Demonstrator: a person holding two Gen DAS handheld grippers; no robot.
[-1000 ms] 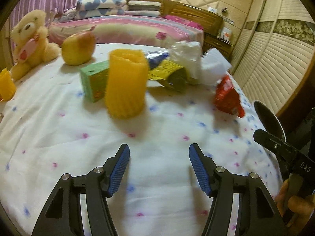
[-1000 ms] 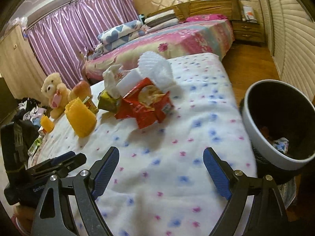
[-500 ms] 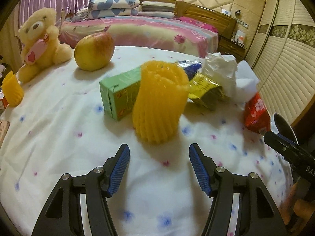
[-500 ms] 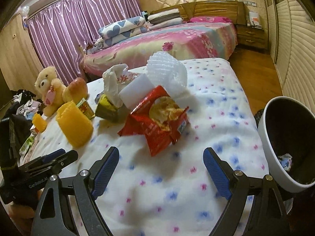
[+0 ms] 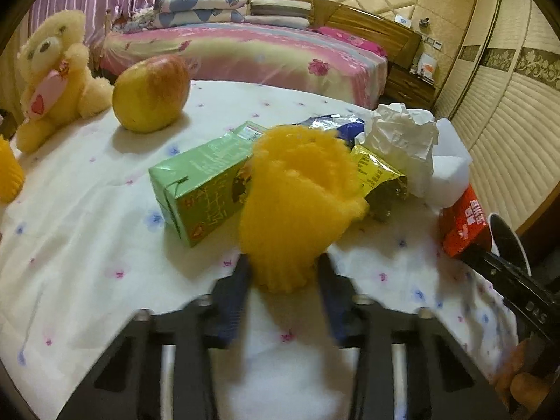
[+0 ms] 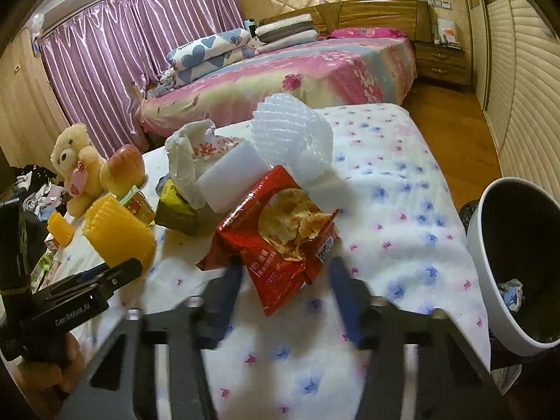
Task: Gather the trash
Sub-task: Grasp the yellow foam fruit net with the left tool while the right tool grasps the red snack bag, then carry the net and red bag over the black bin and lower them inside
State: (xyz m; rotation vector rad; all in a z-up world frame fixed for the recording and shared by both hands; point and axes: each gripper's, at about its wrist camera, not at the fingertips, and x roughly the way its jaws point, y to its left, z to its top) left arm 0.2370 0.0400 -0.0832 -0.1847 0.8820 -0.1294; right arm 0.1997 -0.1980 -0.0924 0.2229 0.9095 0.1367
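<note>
Both tools blurred, closing, left tool (image 5: 283,280) around yellow foam net (image 5: 297,203), right tool (image 6: 285,280) around red snack bag (image 6: 280,238).

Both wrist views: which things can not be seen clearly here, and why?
- Left gripper: closing fingers motion-blurred; contact with the yellow foam net unclear.
- Right gripper: same blur around the red snack bag.
- Trash bin, right wrist view: cut by the frame edge, contents mostly dark.
- Blue wrapper, left wrist view: mostly behind the net.
</note>
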